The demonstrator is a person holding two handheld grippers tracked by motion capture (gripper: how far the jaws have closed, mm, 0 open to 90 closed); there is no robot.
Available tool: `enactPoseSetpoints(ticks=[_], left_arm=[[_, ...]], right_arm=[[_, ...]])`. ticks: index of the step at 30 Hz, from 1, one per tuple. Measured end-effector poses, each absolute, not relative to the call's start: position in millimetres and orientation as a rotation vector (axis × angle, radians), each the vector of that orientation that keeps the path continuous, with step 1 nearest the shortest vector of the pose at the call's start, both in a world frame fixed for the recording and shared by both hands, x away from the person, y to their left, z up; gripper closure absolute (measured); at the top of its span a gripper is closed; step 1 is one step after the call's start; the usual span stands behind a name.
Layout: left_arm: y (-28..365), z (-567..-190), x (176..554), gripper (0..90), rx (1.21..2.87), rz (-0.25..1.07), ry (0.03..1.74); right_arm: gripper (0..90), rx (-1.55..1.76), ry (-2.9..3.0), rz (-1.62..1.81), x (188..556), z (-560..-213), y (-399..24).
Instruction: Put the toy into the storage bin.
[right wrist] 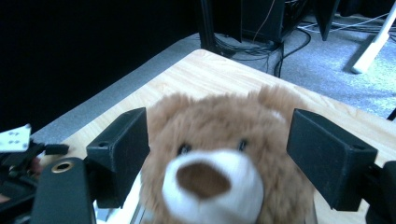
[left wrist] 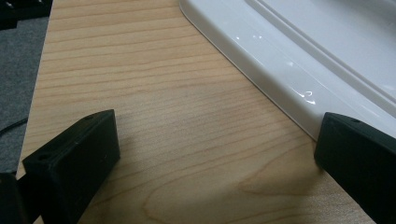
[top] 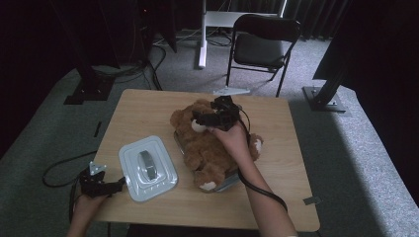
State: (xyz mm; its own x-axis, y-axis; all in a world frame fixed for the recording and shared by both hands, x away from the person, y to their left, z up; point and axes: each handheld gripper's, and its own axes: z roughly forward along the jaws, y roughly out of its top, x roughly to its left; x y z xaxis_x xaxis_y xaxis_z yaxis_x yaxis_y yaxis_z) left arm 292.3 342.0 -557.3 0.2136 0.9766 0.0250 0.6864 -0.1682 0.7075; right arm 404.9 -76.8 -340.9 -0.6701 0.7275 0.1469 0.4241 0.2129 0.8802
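Bear (top: 207, 148): brown plush, shaggy fur, white muzzle with a brown nose; it lies in a box near the table's middle, head toward the far edge.
Box (top: 228, 182): grey and shallow, mostly hidden under the bear; one corner shows by the bear's foot.
Right gripper (top: 205, 118): black, hovering above the bear's head; jaws wide, one on each side of the face in the right gripper view (right wrist: 217, 154), pads not pressing the fur.
Left gripper (top: 116, 185): black, low at the table's near left corner; jaws wide apart over bare wood, holding nothing, one jaw just beside the lid's rim.
Lid (top: 147, 168): white glossy plastic, rounded rectangle with stepped ridges and a grey centre handle, flat on the table left of the bear.
Table (top: 148, 108): light wood grain, smooth.
Around: black folding chair (top: 264, 44) beyond the far edge, grey carpet, cables, dark frame posts.
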Motion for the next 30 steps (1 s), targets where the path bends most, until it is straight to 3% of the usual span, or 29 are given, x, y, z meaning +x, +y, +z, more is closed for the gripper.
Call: enactPoseSetpoints(ticks=[7, 13, 30], left_arm=[[342.0, -557.3, 292.3, 0.6, 1.926, 0.664, 1.534], [341.9, -557.3, 292.2, 0.6, 1.925, 0.664, 1.535], [342.1, -557.2, 292.1, 0.6, 1.930, 0.663, 1.534]], right_arm=[[20.1, 1.121, 2.219, 1.378, 427.1, -339.1, -63.9], [19.7, 1.162, 2.339, 1.311, 440.1, -366.7, -61.1], [19.6, 1.063, 2.467, 1.205, 424.5, -392.5, -59.1]])
